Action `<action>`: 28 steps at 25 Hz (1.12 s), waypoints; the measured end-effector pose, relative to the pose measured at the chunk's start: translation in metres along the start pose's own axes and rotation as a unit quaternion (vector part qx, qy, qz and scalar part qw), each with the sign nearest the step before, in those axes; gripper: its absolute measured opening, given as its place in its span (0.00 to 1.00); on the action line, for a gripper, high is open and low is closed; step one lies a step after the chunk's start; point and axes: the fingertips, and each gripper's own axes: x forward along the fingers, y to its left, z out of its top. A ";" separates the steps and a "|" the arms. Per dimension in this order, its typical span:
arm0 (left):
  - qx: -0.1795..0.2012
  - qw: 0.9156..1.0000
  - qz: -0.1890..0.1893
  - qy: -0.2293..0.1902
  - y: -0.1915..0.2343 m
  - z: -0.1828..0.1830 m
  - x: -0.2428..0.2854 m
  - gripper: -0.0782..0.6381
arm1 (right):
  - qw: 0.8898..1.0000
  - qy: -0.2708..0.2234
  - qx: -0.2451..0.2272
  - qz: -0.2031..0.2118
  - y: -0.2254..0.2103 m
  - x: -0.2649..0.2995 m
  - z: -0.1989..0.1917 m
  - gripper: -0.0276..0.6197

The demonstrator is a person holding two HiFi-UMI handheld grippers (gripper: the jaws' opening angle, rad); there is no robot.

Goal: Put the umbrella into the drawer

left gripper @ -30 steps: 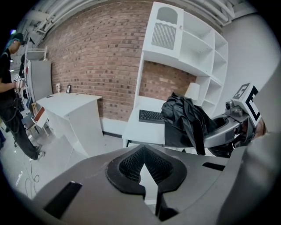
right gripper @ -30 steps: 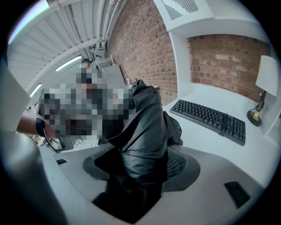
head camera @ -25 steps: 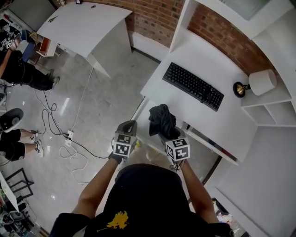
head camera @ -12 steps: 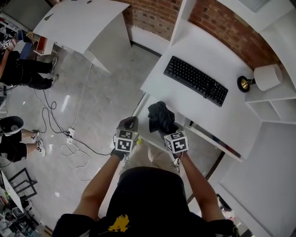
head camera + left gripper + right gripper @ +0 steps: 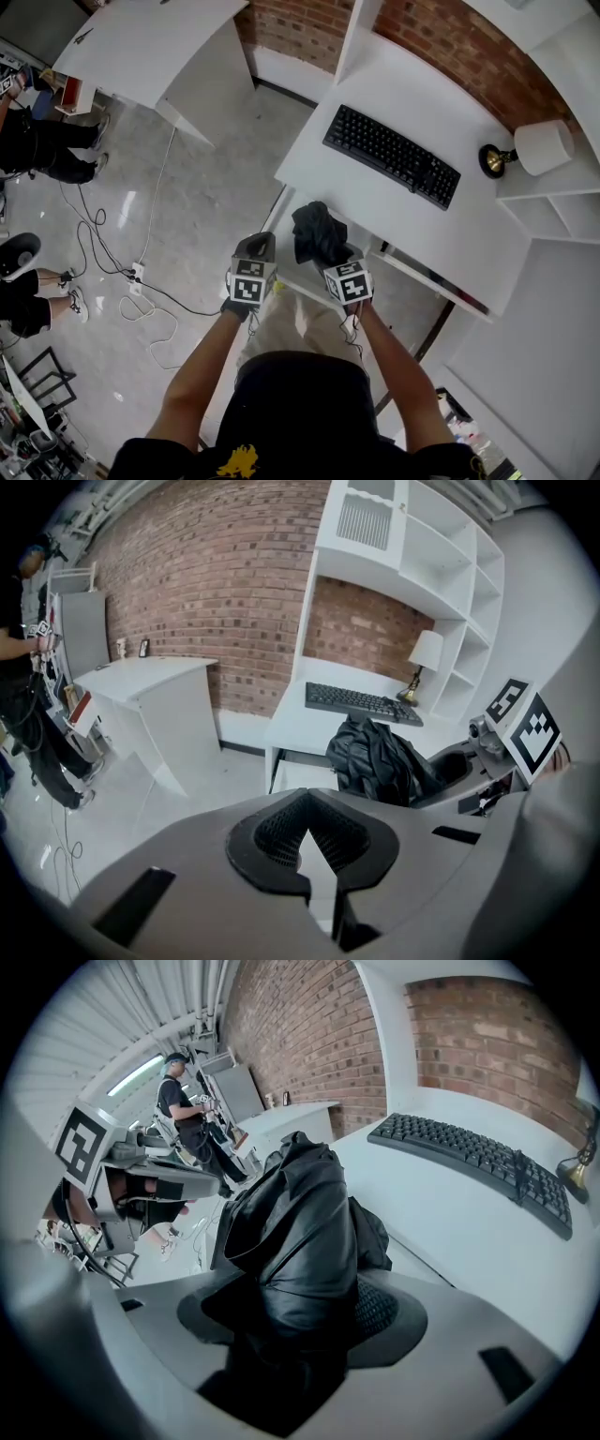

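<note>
While the right gripper pinches the umbrella at the desk's front edge, the left gripper hovers alongside. Its jaws touch, empty.

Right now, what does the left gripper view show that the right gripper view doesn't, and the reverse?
Only the left gripper view shows the left gripper, its jaws together with nothing between them, and the lamp shade. Only the right gripper view shows the right gripper with its jaws closed on the black folds of the umbrella. Both show the umbrella, the keyboard, the white desk and the brick wall.
</note>
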 end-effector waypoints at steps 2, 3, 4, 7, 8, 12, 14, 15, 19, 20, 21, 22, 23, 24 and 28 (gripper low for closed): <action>-0.003 1.000 0.000 -0.001 0.000 0.001 0.008 0.13 | 1.000 0.006 -0.002 -0.001 -0.003 0.006 -0.005 0.46; -0.003 1.000 -0.001 -0.001 0.001 0.001 0.012 0.13 | 1.000 0.008 -0.003 -0.001 -0.004 0.009 -0.008 0.46; -0.003 1.000 -0.001 -0.001 0.001 0.001 0.015 0.13 | 1.000 0.011 -0.003 0.000 -0.004 0.012 -0.011 0.46; 0.002 1.000 -0.005 0.000 0.001 -0.001 0.024 0.13 | 1.000 0.016 -0.003 0.001 -0.003 0.022 -0.019 0.46; 0.004 1.000 -0.006 0.000 0.001 -0.002 0.027 0.13 | 1.000 0.017 -0.002 0.002 -0.003 0.026 -0.022 0.46; 0.007 1.000 -0.013 0.002 0.000 -0.005 0.039 0.13 | 1.000 0.027 0.002 0.002 -0.003 0.037 -0.032 0.46; 0.005 1.000 -0.021 0.004 -0.003 -0.006 0.045 0.13 | 0.999 0.032 0.000 0.002 -0.005 0.043 -0.037 0.46; 0.006 1.000 -0.026 0.005 -0.005 -0.007 0.049 0.13 | 0.999 0.032 0.000 0.002 -0.006 0.047 -0.039 0.46; 0.011 0.999 -0.034 0.008 -0.009 -0.008 0.062 0.13 | 0.999 0.036 0.006 0.000 -0.013 0.059 -0.044 0.46; 0.011 0.999 -0.035 0.008 -0.009 -0.009 0.065 0.13 | 0.999 0.037 0.007 -0.001 -0.014 0.061 -0.046 0.46; 0.010 0.999 -0.036 0.009 -0.009 -0.010 0.068 0.13 | 0.999 0.038 0.009 -0.003 -0.016 0.064 -0.048 0.46; 0.010 0.999 -0.036 0.009 -0.008 -0.010 0.071 0.13 | 0.999 0.038 0.010 -0.005 -0.019 0.067 -0.049 0.46; 0.010 0.999 -0.037 0.009 -0.008 -0.010 0.074 0.13 | 0.999 0.037 0.012 -0.007 -0.021 0.070 -0.050 0.46; 0.009 0.999 -0.037 0.008 -0.008 -0.009 0.077 0.13 | 0.999 0.038 0.014 -0.009 -0.024 0.073 -0.051 0.46; 0.008 0.999 -0.038 0.006 -0.006 -0.008 0.088 0.13 | 0.999 0.043 0.014 -0.011 -0.029 0.084 -0.056 0.46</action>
